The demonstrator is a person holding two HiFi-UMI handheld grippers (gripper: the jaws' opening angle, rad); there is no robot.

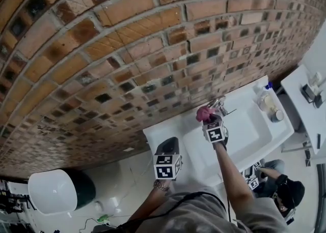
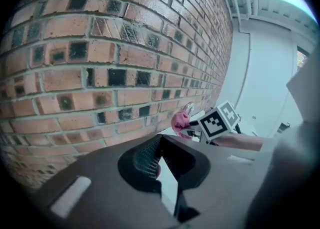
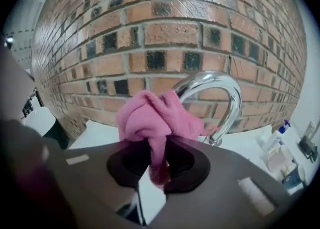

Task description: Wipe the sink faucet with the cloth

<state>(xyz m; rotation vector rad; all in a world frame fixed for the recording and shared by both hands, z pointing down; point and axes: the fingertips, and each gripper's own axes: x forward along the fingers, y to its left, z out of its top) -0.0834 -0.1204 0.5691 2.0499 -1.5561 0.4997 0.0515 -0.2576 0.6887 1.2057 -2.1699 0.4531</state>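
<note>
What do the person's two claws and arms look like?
The left claw and the right claw are dark grey with black ribbed pads. Each carries a white cube with black square markers. The person wears a grey top and a wrist bracelet.

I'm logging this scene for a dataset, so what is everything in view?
brick wall: one, red-brown with dark inset squares, behind the sink
sink: one, white, against the wall
faucet: one, chrome, arched, at the sink's rear
cloth: one, pink, bunched at the faucet's arch
bottle: one, clear with blue top, on the sink's right rear corner
tub: one, white, rounded, on the floor at lower left
other person: one, dark clothing, low beside the sink
right hand-held gripper: one, grey, shut on the cloth
left hand-held gripper: one, grey, shut, empty, held back from the sink
</note>
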